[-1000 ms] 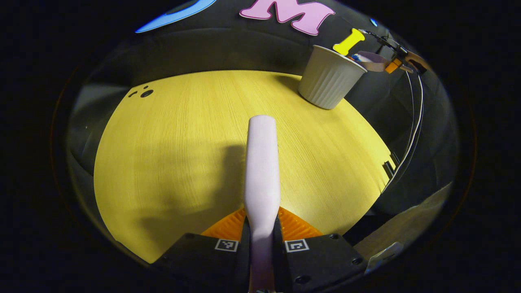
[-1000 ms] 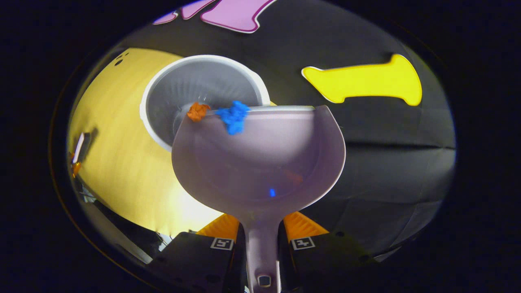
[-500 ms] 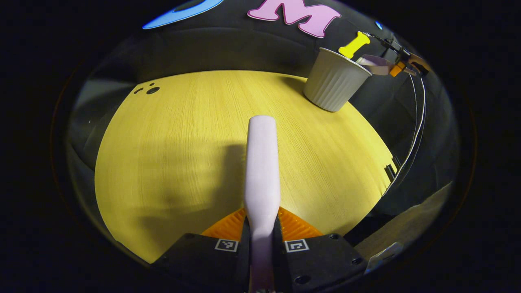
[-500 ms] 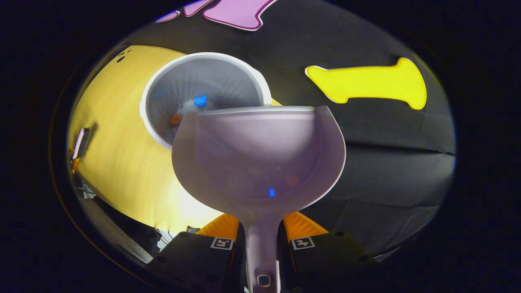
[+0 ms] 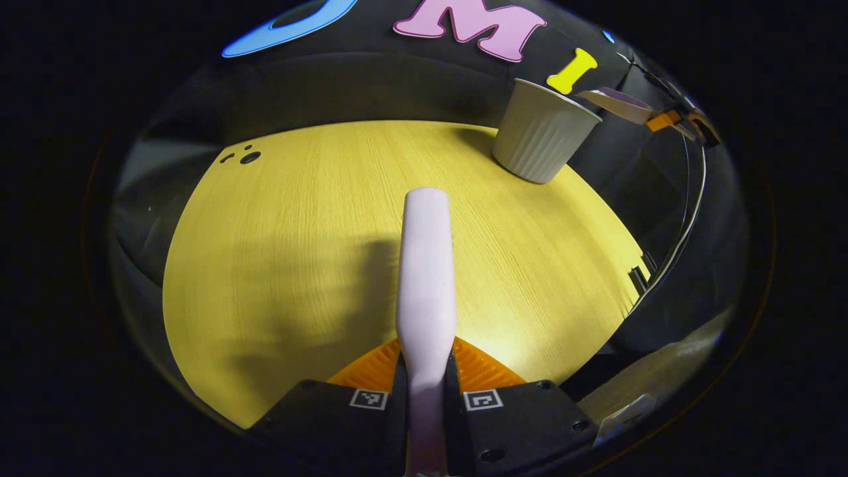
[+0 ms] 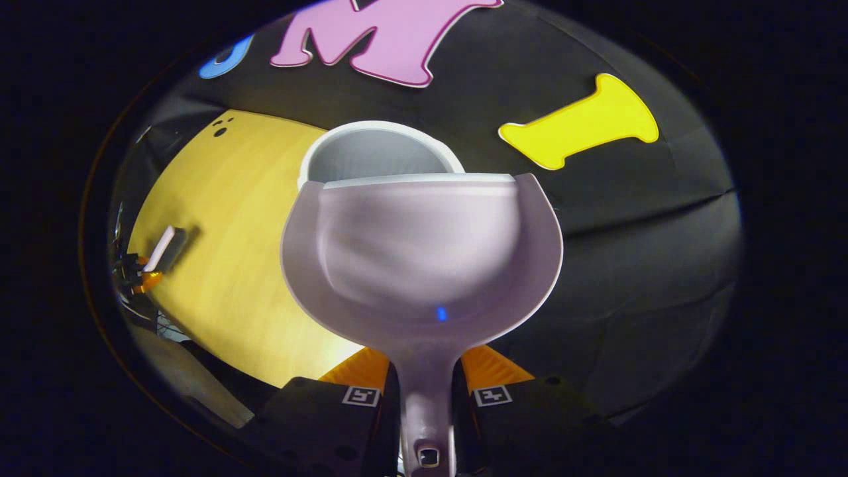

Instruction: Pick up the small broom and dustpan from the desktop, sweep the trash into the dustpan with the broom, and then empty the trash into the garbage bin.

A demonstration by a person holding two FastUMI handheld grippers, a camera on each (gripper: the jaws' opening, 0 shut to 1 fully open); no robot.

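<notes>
My left gripper (image 5: 426, 371) is shut on the pale lilac small broom (image 5: 427, 265), which points forward above the yellow desktop (image 5: 298, 252); its bristles are hidden. My right gripper (image 6: 424, 391) is shut on the handle of the matching dustpan (image 6: 424, 258), held in the air just in front of the ribbed white garbage bin (image 6: 377, 146). No trash lies in the pan, only a tiny blue spot on its floor. The left gripper view has the bin (image 5: 540, 142) at the table's far right, the dustpan (image 5: 619, 105) beside its rim and the right gripper (image 5: 679, 120) behind it.
Small black holes (image 5: 245, 157) mark the desktop's far left corner. Cables (image 5: 689, 212) hang off the table's right side. The right gripper view has the left gripper (image 6: 136, 278) and the broom (image 6: 165, 244) at the far left, over the desktop (image 6: 225, 218).
The orange and blue scraps slid off the dustpan's lip into the bin. The dustpan has since tilted back level and drawn away, so the bin's inside is hidden. The broom barely moved.
</notes>
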